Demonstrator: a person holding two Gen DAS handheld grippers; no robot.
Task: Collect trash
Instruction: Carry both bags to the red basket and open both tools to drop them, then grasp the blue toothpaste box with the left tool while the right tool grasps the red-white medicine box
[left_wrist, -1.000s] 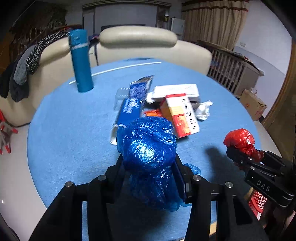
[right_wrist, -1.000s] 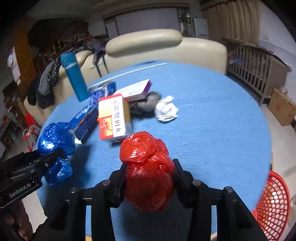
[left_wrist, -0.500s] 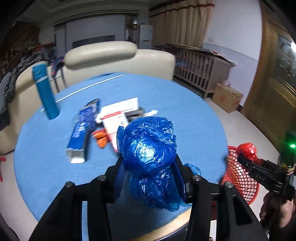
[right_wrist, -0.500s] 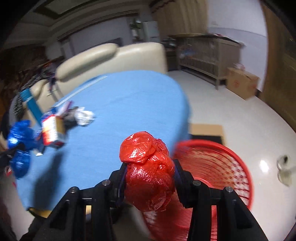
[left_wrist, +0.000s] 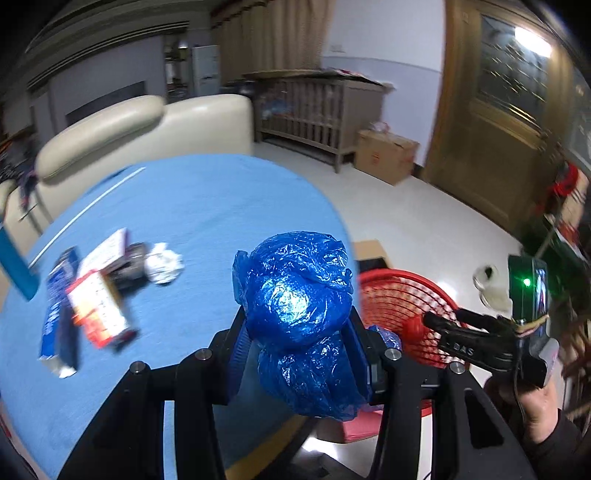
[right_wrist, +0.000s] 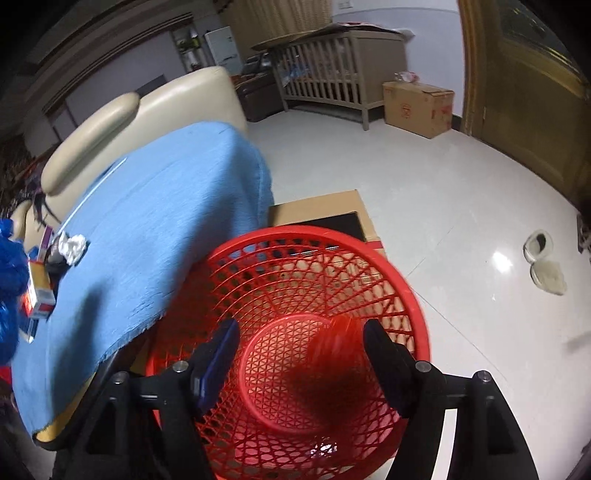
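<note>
My left gripper (left_wrist: 297, 317) is shut on a crumpled blue plastic bag (left_wrist: 295, 291), held above the edge of the blue-clothed table (left_wrist: 207, 206). My right gripper (right_wrist: 301, 326) hangs over the red mesh basket (right_wrist: 280, 236), and its jaws are opening. The red plastic bag (right_wrist: 332, 354) shows as a blur below them, clear of the pads, dropping inside the basket. In the left wrist view the right gripper (left_wrist: 439, 325) points into the basket (left_wrist: 399, 291) with the red bag (left_wrist: 412, 326) at its tip. A red-and-white box (left_wrist: 98, 310), a blue carton (left_wrist: 59, 314) and crumpled foil (left_wrist: 162, 262) lie on the table.
The basket sits on a cardboard box (right_wrist: 321, 210) beside the table. A cream sofa (left_wrist: 140, 125) stands behind the table, with a wooden crib (right_wrist: 340, 62) and a carton (right_wrist: 417, 107) further back. Slippers (right_wrist: 543, 262) lie on the white floor. A person's hand (left_wrist: 535, 406) holds the right gripper.
Both grippers swung right from over the table toward the red basket. The right gripper went from shut on the red bag to open, and the bag left it. The left still holds the blue bag.
</note>
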